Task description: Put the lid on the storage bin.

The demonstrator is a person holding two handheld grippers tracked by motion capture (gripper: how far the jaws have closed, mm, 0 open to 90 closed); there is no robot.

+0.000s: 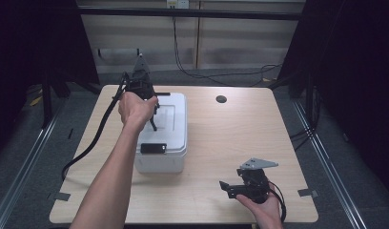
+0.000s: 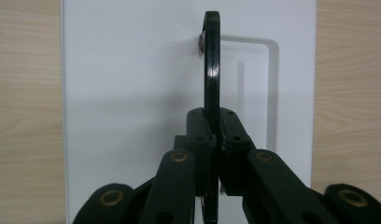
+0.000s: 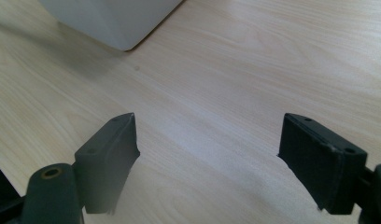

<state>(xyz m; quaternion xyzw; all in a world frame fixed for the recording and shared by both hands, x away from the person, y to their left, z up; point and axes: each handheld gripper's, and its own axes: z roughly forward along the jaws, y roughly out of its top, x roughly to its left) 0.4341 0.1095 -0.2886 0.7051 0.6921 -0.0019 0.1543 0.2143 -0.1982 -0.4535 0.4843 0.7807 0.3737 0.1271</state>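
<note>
1. Centrally, we see a white plastic box (image 1: 166, 138) with a closed lid, sitting on the left half of the table, its long side running away from us. A black latch (image 1: 153, 148) sits at the lid's near edge. A thin black handle (image 2: 211, 70) is hinged to the lid top and stands raised on edge above a shallow rectangular recess in the lid.

2. We see the box resting on a light wooden table (image 1: 230, 138) with rounded corners and a small round hole (image 1: 221, 99) near its far edge. Around the table lies a grey floor with metal rails on both sides; beyond it is a pale panelled wall with loose cables, and the room's sides are dark.

3. We hold the left gripper (image 1: 153, 112) over the far part of the lid, pointing down. In the left gripper view its jaws are closed tight on the raised handle, which passes straight between the pads.

4. We hold the right gripper (image 1: 226, 187) low over the near right part of the table, well apart from the box. In the right gripper view its jaws stand wide apart with bare wood between them, gripping nothing.
</note>
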